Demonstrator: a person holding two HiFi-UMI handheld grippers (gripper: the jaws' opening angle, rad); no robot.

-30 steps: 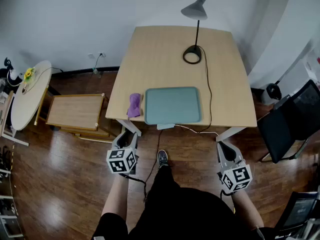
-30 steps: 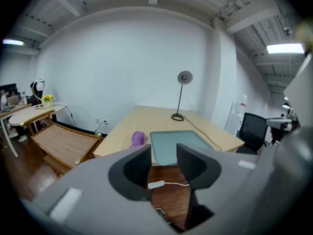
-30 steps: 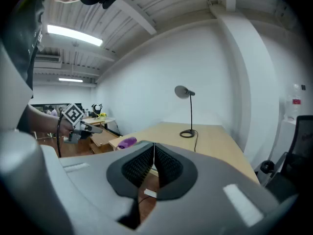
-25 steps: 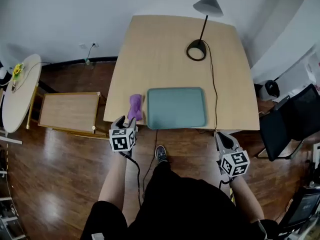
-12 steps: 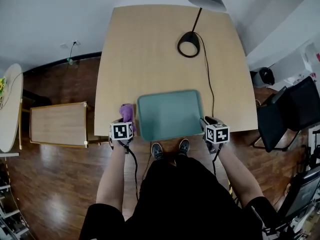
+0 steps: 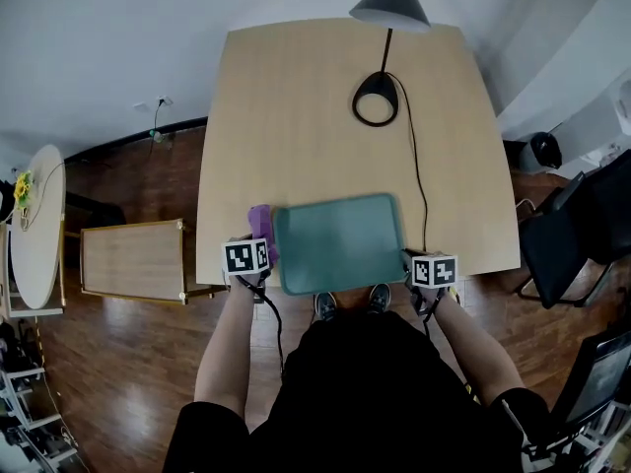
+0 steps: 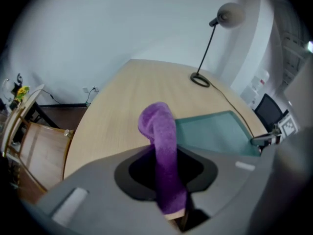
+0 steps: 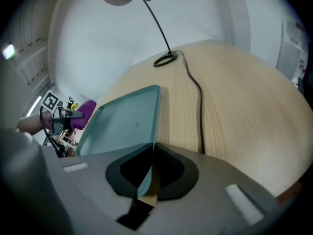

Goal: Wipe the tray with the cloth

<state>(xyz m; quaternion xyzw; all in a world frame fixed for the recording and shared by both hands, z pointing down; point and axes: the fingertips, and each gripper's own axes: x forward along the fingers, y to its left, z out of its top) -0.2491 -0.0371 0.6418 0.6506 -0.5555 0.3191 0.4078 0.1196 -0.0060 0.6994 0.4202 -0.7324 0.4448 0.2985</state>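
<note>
A purple cloth [image 6: 259,221] lies on the wooden table just left of the teal tray [image 6: 335,236]. My left gripper [image 6: 257,242] is at the table's near edge, its jaws closing tight on the cloth [image 7: 159,131], which sticks up from between them. The tray [image 7: 215,131] lies to its right. My right gripper [image 6: 410,257] is shut on the tray's near right corner, whose thin rim [image 8: 146,155] runs in between the jaws. In the right gripper view the cloth [image 8: 85,109] and the left gripper [image 8: 61,114] show beyond the tray's far side.
A desk lamp stands at the table's far end on a black ring base [image 6: 376,98]; its cord [image 6: 420,180] runs down past the tray's right side. A low wooden table [image 6: 131,260] and a round white table [image 6: 37,227] stand left, a black chair [image 6: 572,236] right.
The person has stepped up to the table. Both grippers came forward from over the floor to the near edge. The left one closed on the cloth, the right one reached the tray's corner.
</note>
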